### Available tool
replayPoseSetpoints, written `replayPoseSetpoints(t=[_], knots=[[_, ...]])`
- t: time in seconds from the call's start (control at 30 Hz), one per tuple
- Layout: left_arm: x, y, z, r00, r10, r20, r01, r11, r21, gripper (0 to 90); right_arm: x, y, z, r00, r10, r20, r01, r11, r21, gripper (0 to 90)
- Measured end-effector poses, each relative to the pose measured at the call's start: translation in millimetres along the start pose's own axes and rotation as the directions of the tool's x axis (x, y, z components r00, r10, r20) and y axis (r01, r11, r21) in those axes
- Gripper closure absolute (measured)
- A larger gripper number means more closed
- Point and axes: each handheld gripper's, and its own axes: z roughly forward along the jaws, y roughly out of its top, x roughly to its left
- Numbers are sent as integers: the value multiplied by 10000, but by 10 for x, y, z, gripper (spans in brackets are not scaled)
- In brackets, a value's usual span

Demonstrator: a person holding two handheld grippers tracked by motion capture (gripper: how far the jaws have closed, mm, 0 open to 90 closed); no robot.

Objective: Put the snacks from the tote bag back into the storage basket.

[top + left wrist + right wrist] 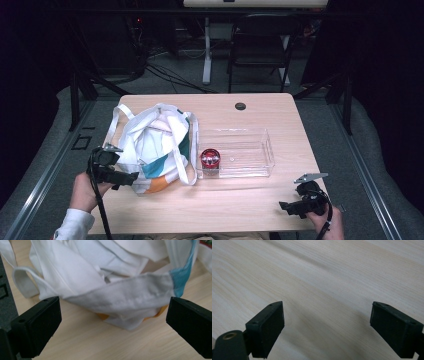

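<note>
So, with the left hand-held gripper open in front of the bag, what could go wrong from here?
1. The left hand-held gripper may pinch only the loose folded edge of the tote bag, so the cloth could slip or bunch.
2. A pull on the tote bag could drag its strap against the red round object beside it and perhaps the clear tray.

A pale wooden desk (250, 200) with rounded corners and a dark round grommet (240, 106) stands on grey carpet floor (320, 125). Behind it, a black folding chair (260, 47), a white desk leg (206, 55) and black cables (165, 75) sit in dim light.
</note>
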Motion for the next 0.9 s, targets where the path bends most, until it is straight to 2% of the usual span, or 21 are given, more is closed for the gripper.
replayPoseSetpoints(t=[0.1, 0.33, 0.53, 0.67, 0.73, 0.9], knots=[[31, -122, 42, 9999, -148, 20, 148, 9997, 214, 2, 0, 0, 0, 10000, 10, 11, -10, 10000, 5, 115], [55, -300, 131, 9991, -391, 157, 382, 9977, 559, 2, -1, 5, 4, 10000, -72, 21, 72, 9999, 86, 115], [32, -399, 214, 9988, -427, 259, 413, 9977, 534, 2, 2, 4, 1, 10000, -50, 28, 50, 10000, 36, 115], [8, -478, 275, 9977, -468, 484, 441, 9976, 538, 2, 5, 2, -1, 10000, -27, 40, 27, 10000, -21, 115], [-2, -494, 297, 9976, -358, 589, 321, 9976, 621, 2, 4, 2, -7, 10000, -71, 6, 71, 10000, 2, 115], [0, -497, 334, 9973, -440, 588, 411, 9979, 495, 2, 4, 2, -8, 10000, -65, -13, 65, 10000, -29, 115]])
